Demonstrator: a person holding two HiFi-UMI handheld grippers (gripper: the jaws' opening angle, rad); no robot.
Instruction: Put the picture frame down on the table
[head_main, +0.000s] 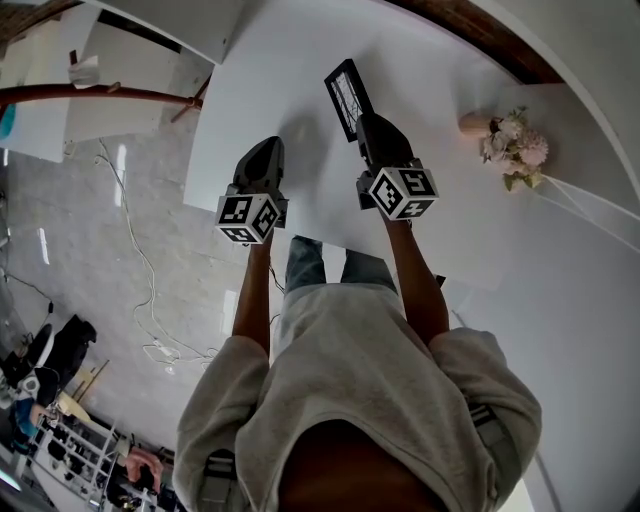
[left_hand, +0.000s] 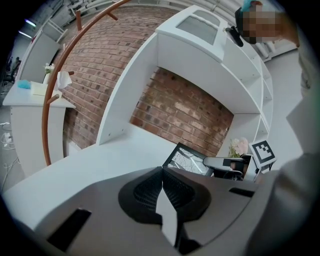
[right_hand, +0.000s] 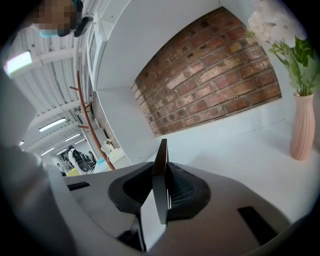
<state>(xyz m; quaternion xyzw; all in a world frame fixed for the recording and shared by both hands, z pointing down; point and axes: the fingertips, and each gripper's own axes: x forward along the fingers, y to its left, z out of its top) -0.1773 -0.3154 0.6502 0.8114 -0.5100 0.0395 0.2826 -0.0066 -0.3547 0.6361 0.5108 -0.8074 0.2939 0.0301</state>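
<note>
Frame: one slim black rectangular picture frame (head_main: 346, 96) with a pale line drawing under glass, held tilted over the far middle of the white desk (head_main: 290, 70), near its back edge. Whether its far corner touches the desktop cannot be told; it reads as not yet laid down.
Right gripper: the right gripper (head_main: 366, 122) pinches the picture frame edge-on, the thin dark edge standing upright between its ribbed pads. It is gripped by one end, likely so the free end can meet the desk first and the rest be lowered flat.
Left gripper: the left gripper (head_main: 266, 150) hangs over the near part of the desk, well apart from the frame. Its jaws are pressed together with nothing between them. It seems kept aside as a spare, since one gripper is enough for so light a thing.
Bystander: one pink ribbed vase (right_hand: 303, 125) of pale flowers (head_main: 516, 142) stands to the right, well apart from the frame. The bare stretch between them looks like the safer landing spot.
Count: one frame, two grippers, one vase, one desk.
</note>
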